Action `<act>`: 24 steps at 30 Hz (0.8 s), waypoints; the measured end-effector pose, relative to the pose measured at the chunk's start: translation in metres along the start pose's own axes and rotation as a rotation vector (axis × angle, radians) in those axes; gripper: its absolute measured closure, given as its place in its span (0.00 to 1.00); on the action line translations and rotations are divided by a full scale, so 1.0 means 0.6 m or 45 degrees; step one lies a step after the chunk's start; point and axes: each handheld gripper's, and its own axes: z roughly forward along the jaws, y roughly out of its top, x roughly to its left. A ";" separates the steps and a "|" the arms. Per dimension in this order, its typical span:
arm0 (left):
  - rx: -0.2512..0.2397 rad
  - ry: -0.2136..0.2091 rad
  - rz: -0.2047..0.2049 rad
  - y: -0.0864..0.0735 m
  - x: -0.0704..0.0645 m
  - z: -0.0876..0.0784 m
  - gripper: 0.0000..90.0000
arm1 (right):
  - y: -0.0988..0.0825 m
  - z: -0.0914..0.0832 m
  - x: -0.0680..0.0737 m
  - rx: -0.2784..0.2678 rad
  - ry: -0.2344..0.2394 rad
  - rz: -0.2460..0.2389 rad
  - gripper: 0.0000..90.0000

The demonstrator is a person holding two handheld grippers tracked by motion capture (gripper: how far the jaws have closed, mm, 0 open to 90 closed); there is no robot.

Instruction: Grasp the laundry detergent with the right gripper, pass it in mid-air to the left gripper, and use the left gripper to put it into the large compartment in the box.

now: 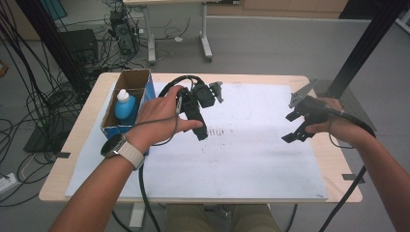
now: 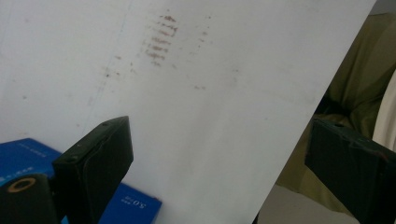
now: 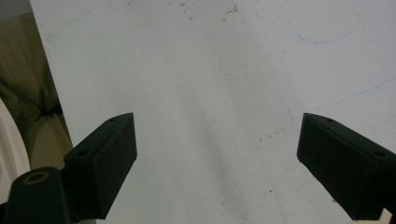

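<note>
A person's left hand holds my left gripper (image 1: 198, 128) above the white sheet (image 1: 251, 159), just right of an open cardboard box (image 1: 138, 79). A blue bottle with a white cap (image 1: 124, 107) stands in that box. In the left gripper view my left gripper (image 2: 219, 140) has its jaws wide apart with bare sheet between them, and the box's blue side (image 2: 28, 154) shows at lower left. My right gripper (image 1: 290, 127) hangs over the sheet's right part, open. In the right gripper view my right gripper (image 3: 217, 135) holds nothing.
Brownish smudges (image 1: 220, 130) mark the sheet near its middle. The wooden table (image 1: 333, 159) shows around the sheet. Cables and a computer case (image 1: 123, 31) crowd the floor at the back left. A black frame post (image 1: 367, 43) rises at the back right.
</note>
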 end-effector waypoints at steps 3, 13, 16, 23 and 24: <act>-0.002 -0.012 0.001 0.002 -0.002 0.006 0.09 | -0.001 -0.002 -0.001 -0.001 -0.002 0.004 0.13; 0.007 -0.028 0.018 0.003 -0.007 0.031 0.09 | -0.006 -0.002 -0.004 -0.003 -0.008 0.013 0.13; 0.009 -0.030 0.014 0.003 -0.003 0.038 0.09 | -0.006 -0.002 -0.003 -0.005 -0.003 0.012 0.13; 0.005 -0.029 -0.001 0.002 0.001 0.040 0.09 | -0.009 -0.001 -0.005 0.003 -0.004 0.019 0.13; 0.007 -0.029 0.003 0.002 0.002 0.040 0.09 | -0.009 0.000 -0.005 0.002 -0.004 0.020 0.13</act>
